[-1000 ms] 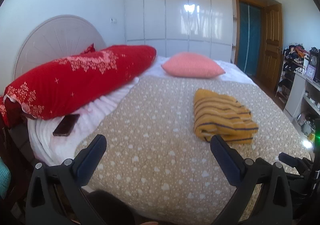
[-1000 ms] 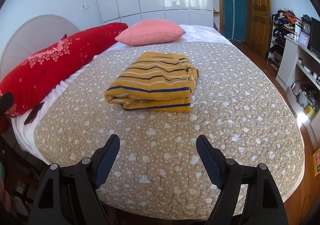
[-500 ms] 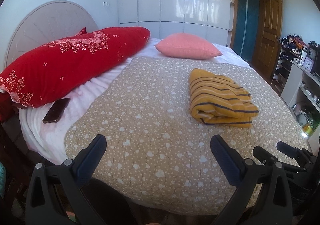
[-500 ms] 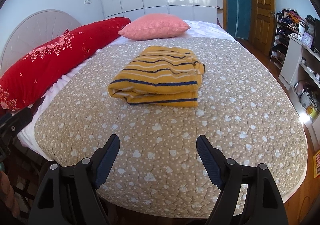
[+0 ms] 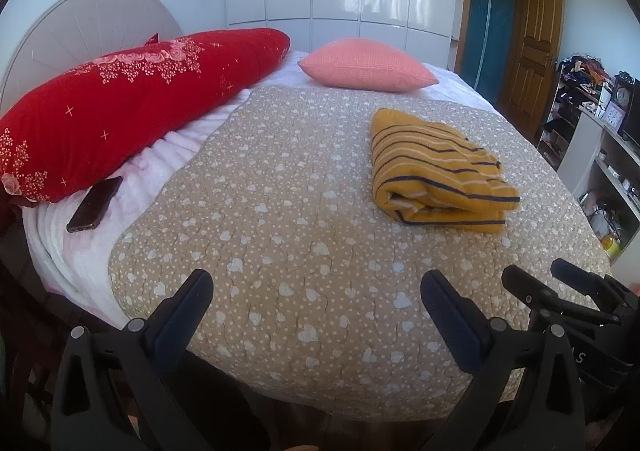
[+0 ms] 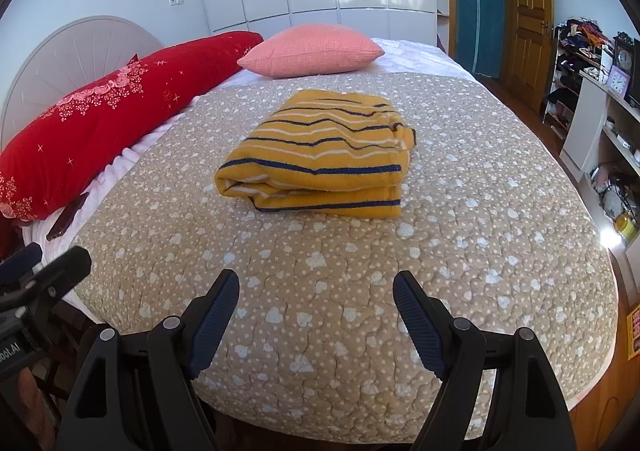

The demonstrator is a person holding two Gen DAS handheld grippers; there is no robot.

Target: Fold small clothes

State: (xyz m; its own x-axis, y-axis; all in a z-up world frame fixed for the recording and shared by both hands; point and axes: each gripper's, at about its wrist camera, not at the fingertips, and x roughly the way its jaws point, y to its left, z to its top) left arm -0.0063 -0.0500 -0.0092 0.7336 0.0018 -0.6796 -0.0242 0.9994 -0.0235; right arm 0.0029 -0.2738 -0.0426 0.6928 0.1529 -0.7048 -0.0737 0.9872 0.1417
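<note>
At far left a phone [image 5: 95, 203] lies below the red bolster [image 5: 132, 103]. The left gripper [image 5: 316, 293] and right gripper [image 6: 316, 291] hang at the bottom, jaws released. The folded sweater [image 6: 320, 155] sits mid-frame on the bed [image 6: 460, 251], well apart from both.

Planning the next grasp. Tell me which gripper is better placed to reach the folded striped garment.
Right. The right gripper faces the striped garment head-on, open and empty. The left gripper, also open, has it off to its right.
</note>
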